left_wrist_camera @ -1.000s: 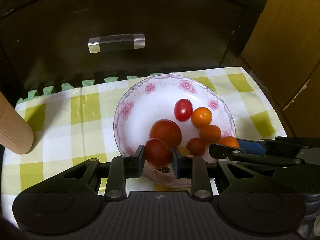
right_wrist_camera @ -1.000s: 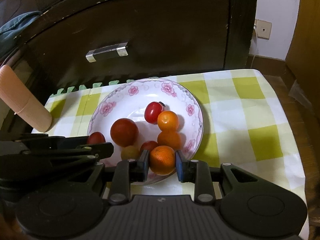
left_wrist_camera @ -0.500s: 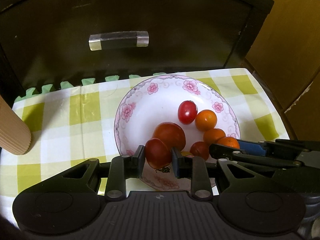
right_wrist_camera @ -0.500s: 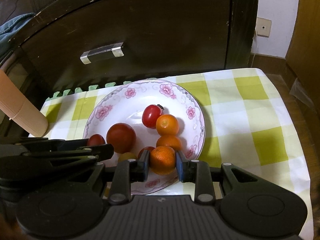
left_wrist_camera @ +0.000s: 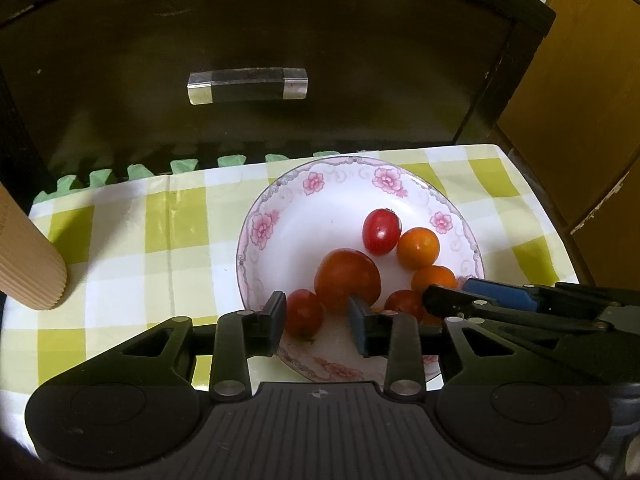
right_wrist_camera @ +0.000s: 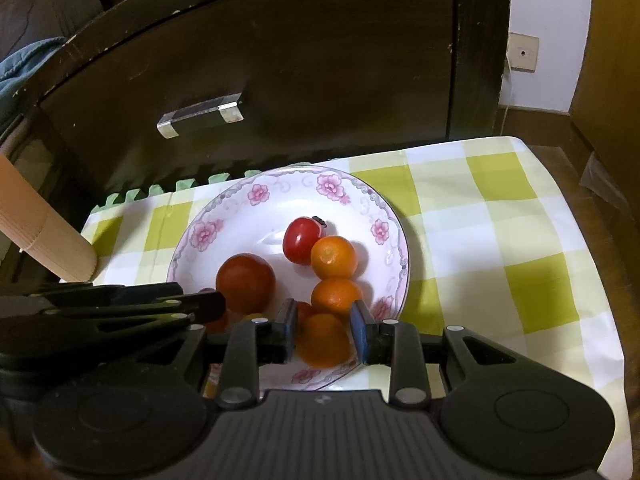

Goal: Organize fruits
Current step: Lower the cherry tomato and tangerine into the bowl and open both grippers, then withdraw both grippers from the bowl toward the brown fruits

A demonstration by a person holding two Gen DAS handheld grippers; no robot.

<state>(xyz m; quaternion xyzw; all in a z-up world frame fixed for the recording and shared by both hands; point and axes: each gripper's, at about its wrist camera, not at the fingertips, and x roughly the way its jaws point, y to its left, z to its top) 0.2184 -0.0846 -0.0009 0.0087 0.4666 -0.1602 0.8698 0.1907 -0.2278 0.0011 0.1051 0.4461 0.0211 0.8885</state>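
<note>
Left wrist view puts the small red tomato (left_wrist_camera: pixel 304 312) straight ahead of your left gripper (left_wrist_camera: pixel 318 318), resting in the plate (left_wrist_camera: pixel 256 256) at its near-left rim. The jaws stand apart: the left pad touches or nearly touches the tomato, while the right pad shows a clear gap, so you are not gripping it. The tomato is roundish, with no long axis to align to.

In the right wrist view, your right gripper (right_wrist_camera: pixel 325 330) brackets the nearest orange (right_wrist_camera: pixel 324 340), at the plate's near rim. A thin gap shows beside each pad, so those jaws look open too, with the orange resting in the plate rather than held.

The 2 grippers sit side by side over the plate's near edge, each nearer to its own fruit. Pull straight back from the rim; my guess is that a sideways swing would knock the other 5 fruits.
</note>
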